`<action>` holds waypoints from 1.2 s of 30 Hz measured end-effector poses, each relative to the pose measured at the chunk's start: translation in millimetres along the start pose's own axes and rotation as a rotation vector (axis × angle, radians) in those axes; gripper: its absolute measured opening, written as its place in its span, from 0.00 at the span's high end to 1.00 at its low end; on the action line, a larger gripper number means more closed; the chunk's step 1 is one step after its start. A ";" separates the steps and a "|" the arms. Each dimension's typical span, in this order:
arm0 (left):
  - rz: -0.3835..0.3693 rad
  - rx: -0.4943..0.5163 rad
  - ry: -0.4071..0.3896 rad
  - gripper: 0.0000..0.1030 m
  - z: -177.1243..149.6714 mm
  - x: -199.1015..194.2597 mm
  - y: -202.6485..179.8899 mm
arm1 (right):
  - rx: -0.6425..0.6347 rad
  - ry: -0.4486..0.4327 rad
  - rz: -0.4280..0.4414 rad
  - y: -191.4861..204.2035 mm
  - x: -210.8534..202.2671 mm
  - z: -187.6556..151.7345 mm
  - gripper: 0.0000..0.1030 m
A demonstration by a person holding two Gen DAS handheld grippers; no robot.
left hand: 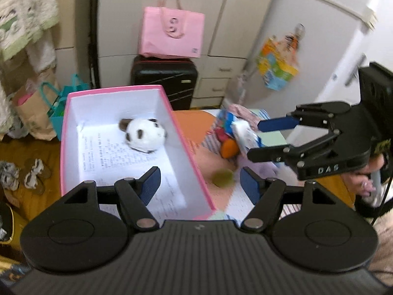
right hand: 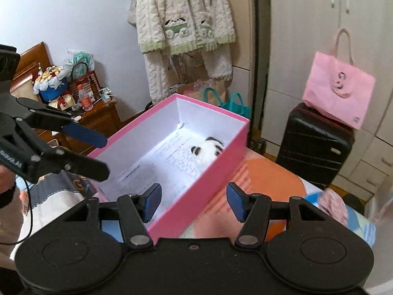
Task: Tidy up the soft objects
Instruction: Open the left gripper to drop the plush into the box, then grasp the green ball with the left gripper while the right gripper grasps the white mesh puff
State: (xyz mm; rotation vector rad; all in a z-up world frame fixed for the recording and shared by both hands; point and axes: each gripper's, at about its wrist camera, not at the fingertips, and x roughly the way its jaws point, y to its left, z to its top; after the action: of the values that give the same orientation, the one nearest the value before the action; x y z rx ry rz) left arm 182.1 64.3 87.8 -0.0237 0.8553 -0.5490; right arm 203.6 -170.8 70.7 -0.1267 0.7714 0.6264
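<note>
My left gripper (left hand: 200,182) hangs with its jaws spread and empty above the near end of the pink box (left hand: 172,113), where a black-and-white panda plush (left hand: 145,134) lies on printed paper at the far end. My right gripper (right hand: 194,198) is likewise released, empty, straddling the box's near right wall. More soft toys (left hand: 229,132) sit heaped on the bed right of the box, a green ball (left hand: 223,177) just beside it.

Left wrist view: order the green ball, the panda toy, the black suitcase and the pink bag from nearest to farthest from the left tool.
1. Green ball, on the bed between the tool's tips.
2. Panda toy, inside the pink box, left.
3. Black suitcase, on the floor behind.
4. Pink bag, atop the suitcase.
</note>
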 end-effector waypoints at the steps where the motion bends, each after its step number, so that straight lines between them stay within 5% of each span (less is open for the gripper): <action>1: 0.002 0.022 0.001 0.31 -2.4 -0.3 -7.7 | 0.000 -0.005 -0.010 0.4 -7.1 -5.1 0.38; 17: -0.038 0.280 0.069 0.31 -37.0 46.5 -103.8 | 0.005 -0.080 -0.111 -13.3 -76.9 -106.1 0.36; 27: 0.109 0.359 -0.057 0.31 -60.4 97.8 -125.0 | 0.060 -0.144 -0.204 -46.3 -62.8 -168.6 0.32; 36: 0.190 0.334 -0.162 0.31 -73.9 144.4 -120.1 | 0.106 -0.189 -0.281 -76.6 -32.5 -199.8 0.28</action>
State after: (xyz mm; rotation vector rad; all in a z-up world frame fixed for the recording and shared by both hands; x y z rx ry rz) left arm 150.7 -92.3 -35.5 0.3114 0.5929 -0.4972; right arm 107.3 -314.4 -59.6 -0.0758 0.5891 0.3249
